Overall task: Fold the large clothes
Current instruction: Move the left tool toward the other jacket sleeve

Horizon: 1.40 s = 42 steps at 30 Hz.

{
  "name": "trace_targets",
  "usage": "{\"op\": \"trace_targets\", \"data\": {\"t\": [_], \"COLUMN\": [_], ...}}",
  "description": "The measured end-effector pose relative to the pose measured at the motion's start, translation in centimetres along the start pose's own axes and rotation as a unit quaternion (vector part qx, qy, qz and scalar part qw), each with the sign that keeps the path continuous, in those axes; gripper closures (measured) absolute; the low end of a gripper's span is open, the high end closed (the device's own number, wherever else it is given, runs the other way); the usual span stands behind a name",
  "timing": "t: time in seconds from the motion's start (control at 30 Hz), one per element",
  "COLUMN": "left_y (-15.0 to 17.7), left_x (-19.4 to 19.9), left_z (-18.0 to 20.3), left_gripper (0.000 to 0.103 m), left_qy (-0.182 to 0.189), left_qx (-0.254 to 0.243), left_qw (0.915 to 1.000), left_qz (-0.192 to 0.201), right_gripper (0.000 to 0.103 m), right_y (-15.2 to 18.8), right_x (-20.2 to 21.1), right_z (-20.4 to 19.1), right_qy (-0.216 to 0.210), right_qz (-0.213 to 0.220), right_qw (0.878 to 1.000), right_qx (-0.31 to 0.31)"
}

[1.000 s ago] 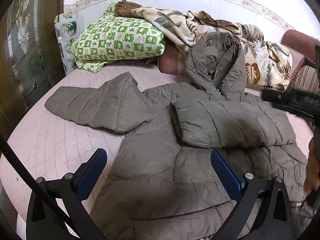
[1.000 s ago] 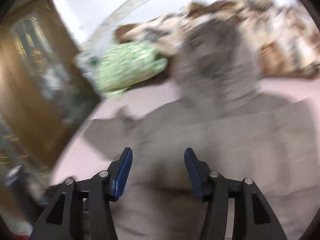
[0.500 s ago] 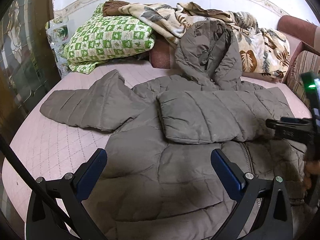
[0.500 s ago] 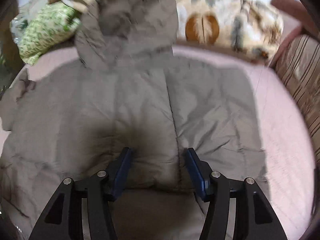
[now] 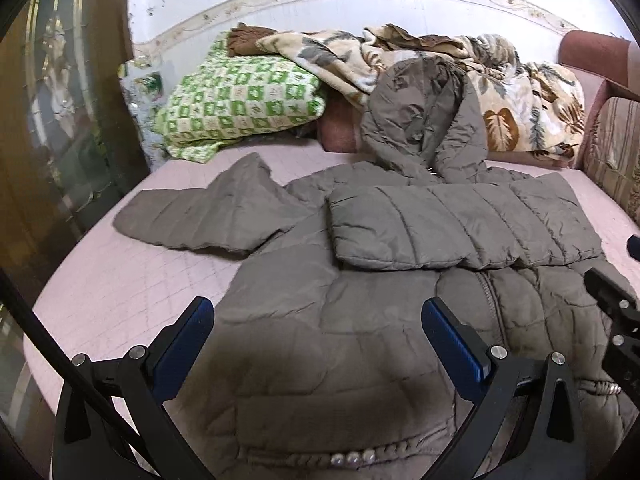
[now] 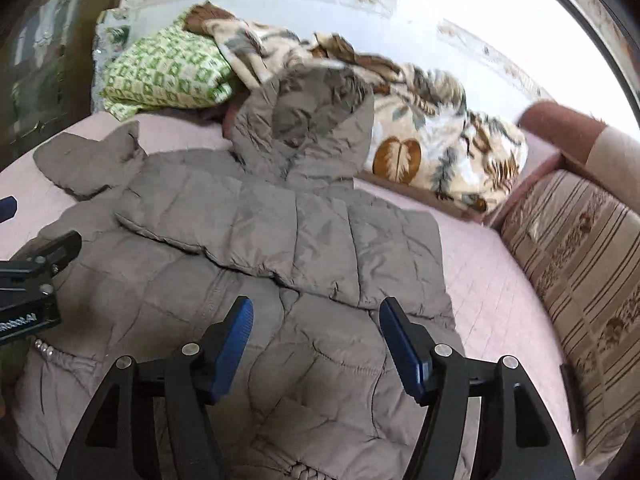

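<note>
A grey padded jacket (image 5: 320, 320) lies spread flat on the pink bedcover (image 5: 120, 280), its hood (image 5: 420, 120) up at twelve o'clock against a leafy blanket (image 5: 520, 92), one sleeve (image 5: 452, 224) folded across the chest and the other sleeve (image 5: 200, 216) stretched out toward ten o'clock. The left gripper (image 5: 318, 336) hangs above the jacket's lower half with its jaws wide and nothing between them. The right gripper (image 6: 316, 340) hovers over the side at four o'clock, its jaws having just been opening, apart and empty.
</note>
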<state>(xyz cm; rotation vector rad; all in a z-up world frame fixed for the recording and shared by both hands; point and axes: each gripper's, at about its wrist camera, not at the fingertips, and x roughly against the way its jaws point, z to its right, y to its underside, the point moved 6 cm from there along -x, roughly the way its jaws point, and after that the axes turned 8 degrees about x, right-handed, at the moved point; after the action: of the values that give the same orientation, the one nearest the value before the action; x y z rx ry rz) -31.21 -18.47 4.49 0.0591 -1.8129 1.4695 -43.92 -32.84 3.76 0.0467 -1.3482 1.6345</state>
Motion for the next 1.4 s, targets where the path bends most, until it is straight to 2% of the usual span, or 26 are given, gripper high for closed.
{"op": "trace_targets", "data": {"t": [0.17,0.33,0.87,1.4], "left_y": [1.3,2.2,2.6,2.3], "left_x": [0.9,1.5,3.7,6.6], "left_z": [-1.0,-0.7,1.8,0.4], "left_gripper": [0.0,0.0,0.0,0.0], "left_qy": [-0.033,-0.048,-0.057,-0.081], "left_qx": [0.01,0.005,-0.031,-0.035], "left_qw": [0.9994,0.9989,0.9978,0.9957], "left_qz": [-0.001,-0.003,0.012,0.029], "right_gripper": [0.033,0.033,0.033,0.033], "right_y": [0.0,0.0,0.2,-0.3], "right_x": [1.6,2.8,4.2,5.0], "right_z": [-0.9,-1.1,0.2,-1.0], "right_qy": [-0.009,-0.013,-0.017,-0.034], "right_qz": [0.024,0.041,0.064,0.083], "right_qw": [1.0,0.999,0.998,0.996], "right_qx": [0.017,0.018,0.003,0.02]}}
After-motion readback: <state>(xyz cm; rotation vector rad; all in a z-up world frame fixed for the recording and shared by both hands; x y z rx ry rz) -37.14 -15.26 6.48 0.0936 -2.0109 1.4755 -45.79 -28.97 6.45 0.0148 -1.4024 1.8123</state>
